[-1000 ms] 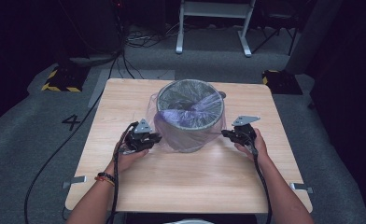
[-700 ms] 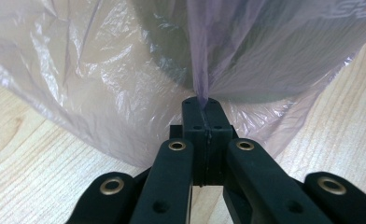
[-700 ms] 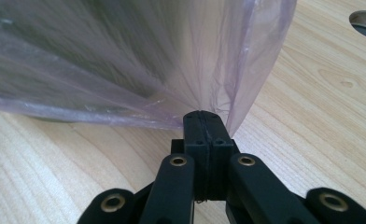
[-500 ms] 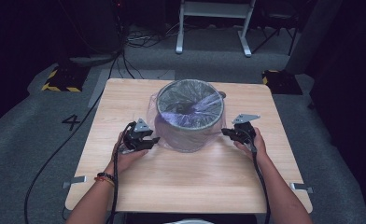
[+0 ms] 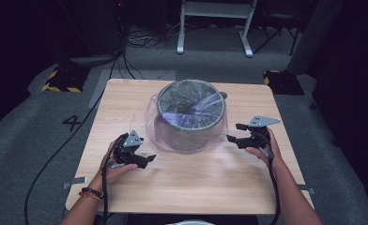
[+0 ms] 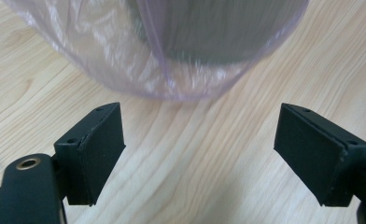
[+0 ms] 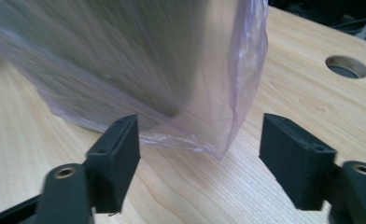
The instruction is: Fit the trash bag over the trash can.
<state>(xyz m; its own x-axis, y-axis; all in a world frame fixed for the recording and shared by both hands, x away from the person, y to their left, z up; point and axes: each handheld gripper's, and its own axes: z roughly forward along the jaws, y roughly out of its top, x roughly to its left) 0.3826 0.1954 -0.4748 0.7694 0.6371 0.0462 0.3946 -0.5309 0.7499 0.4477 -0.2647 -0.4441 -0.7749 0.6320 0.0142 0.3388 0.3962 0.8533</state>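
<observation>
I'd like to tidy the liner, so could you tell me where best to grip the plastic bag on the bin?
Grip the bag at its loose skirt hanging outside the bin, low on the left or right flank; there the film stands clear of the wall, so jaws can pinch it from the side.

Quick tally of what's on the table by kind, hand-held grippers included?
Mesh bin: 1
Clear purple bag lining it: 1
Hand-held grippers, both open, nothing between the jaws: 2, the left hand-held gripper and the right hand-held gripper
Total: 4

the bin (image 7: 125, 56) is motion-blurred in the right gripper view, its top cut off.
</observation>
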